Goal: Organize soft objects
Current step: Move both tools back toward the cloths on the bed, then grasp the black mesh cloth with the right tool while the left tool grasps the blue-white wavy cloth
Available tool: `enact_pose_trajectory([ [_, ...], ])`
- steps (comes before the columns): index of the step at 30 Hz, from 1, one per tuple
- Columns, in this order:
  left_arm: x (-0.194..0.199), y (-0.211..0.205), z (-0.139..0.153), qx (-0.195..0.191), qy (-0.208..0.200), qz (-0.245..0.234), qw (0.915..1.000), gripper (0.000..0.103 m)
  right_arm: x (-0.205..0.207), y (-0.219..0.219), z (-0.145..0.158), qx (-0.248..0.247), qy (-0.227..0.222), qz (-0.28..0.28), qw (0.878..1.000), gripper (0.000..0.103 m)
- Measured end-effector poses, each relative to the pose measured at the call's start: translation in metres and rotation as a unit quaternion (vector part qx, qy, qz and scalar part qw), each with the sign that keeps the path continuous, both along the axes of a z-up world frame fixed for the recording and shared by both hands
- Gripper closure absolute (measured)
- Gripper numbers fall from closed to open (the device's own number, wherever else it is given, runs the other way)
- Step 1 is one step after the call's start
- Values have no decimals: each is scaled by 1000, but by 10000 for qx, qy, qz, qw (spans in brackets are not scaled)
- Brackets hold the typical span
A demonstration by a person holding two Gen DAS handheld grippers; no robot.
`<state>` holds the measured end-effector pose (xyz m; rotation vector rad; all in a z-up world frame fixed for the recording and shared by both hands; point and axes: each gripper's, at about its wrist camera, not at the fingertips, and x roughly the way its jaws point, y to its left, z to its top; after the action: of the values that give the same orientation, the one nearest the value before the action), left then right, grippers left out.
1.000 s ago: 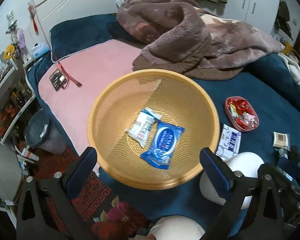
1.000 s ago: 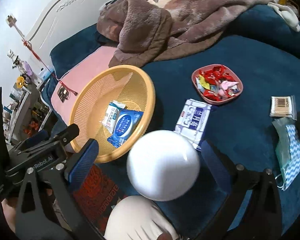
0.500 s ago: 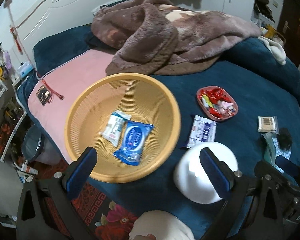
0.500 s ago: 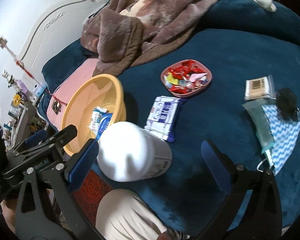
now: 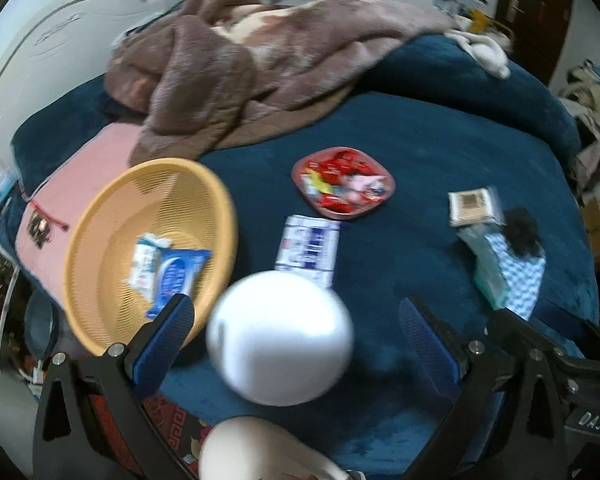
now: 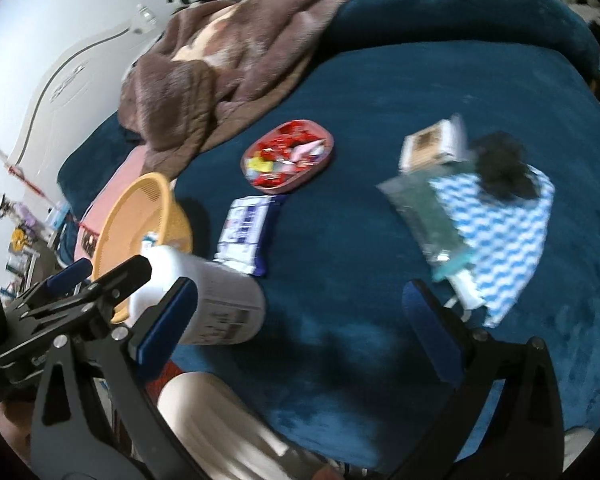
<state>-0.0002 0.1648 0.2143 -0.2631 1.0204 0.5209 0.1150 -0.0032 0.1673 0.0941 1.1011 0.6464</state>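
I see a plush, matt blue bedspread (image 5: 440, 152), a fuzzy brown blanket (image 5: 228, 64), a yellow plastic mesh basket (image 5: 100, 216), glossy wrapped packets (image 5: 180, 272), and a smooth white, probably plastic, jar (image 6: 220, 304).

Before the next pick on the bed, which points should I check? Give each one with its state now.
1. Left gripper open and empty: ok.
2. Right gripper open and empty: ok.
3. Basket has free room beside its two packets: ok.
4. Tissue pack lies flat with nothing on it: ok.
5. White jar clear of the left gripper's path: not ok, it lies between the fingers' line and the pack.
6. Sharp view for aiming: not ok, both views are motion-blurred.
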Motion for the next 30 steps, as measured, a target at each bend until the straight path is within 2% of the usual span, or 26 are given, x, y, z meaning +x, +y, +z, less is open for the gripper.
enact_pose_trajectory([
  [16,76,-89,-28,-286,225,-1105,9932,1,55,-97,-40,-100,302,-1175,9926,0],
  [24,109,-109,-51,-435,407,-1415,9881,1,120,-98,-55,-612,49,-1465,9873,0],
  [28,121,-112,-60,-453,504,-1477,9867,1,153,-90,-68,-875,138,-1507,9846,2],
  [29,124,-113,-62,-448,523,-1490,9864,1,158,-88,-71,-916,165,-1497,9843,3],
  [30,127,-113,-64,-441,546,-1509,9861,1,162,-86,-75,-948,206,-1477,9843,9],
])
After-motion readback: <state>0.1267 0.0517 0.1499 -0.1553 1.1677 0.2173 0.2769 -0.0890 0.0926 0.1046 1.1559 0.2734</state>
